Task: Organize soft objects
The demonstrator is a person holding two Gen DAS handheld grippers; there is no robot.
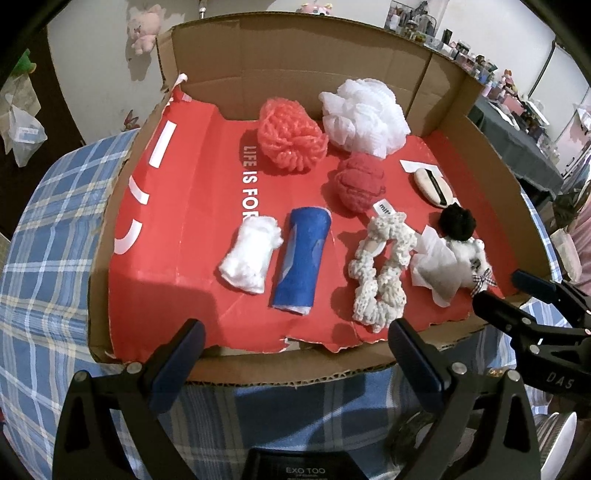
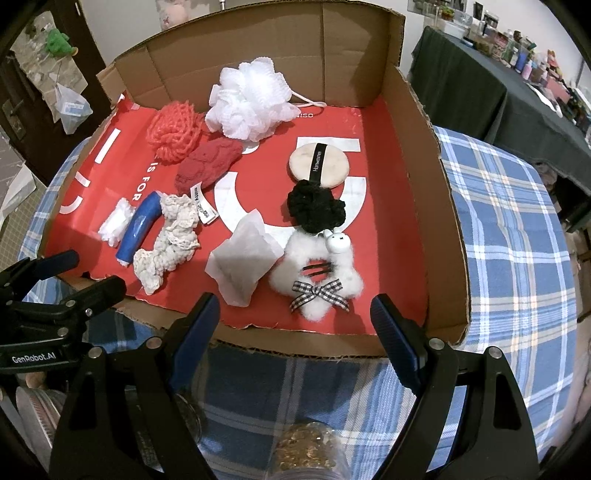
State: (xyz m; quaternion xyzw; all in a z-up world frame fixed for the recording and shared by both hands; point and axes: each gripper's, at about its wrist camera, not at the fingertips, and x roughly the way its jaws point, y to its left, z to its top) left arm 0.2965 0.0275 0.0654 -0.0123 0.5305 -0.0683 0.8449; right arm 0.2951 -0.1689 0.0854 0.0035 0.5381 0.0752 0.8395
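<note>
A counter covered in a blue plaid cloth [image 2: 509,236] carries a shallow cardboard tray [image 2: 439,206] lined with red printed paper [image 1: 192,206]. Behind it stands a pale wall; to the right a second table under a dark cloth [image 2: 465,85] is crowded with small bottles and boxes. A pink plush toy [image 1: 144,31] hangs on the wall at upper left.

Ten soft things lie on the red lining. At the back: one white mesh bath pouf [image 2: 247,101], one coral mesh pouf [image 1: 291,134], one dark red knitted ball [image 1: 358,182]. In the front row, left to right: one white cotton wad [image 1: 249,253], one blue roll [image 1: 301,258] just beside it, one cream lace scrunchie [image 1: 380,269], one crumpled white tissue [image 2: 242,258]. On the right: one round beige powder puff with a black strap [image 2: 319,164], one black scrunchie [image 2: 316,206] touching it, and one white fluffy hair clip with a checked bow [image 2: 317,275].

Your left gripper [image 1: 295,363] hovers spread wide and empty over the tray's near edge; the blue roll and the cream lace scrunchie lie just beyond its fingers. Your right gripper [image 2: 293,334] is likewise spread wide, holding nothing, with the white fluffy hair clip with a checked bow just beyond it.
</note>
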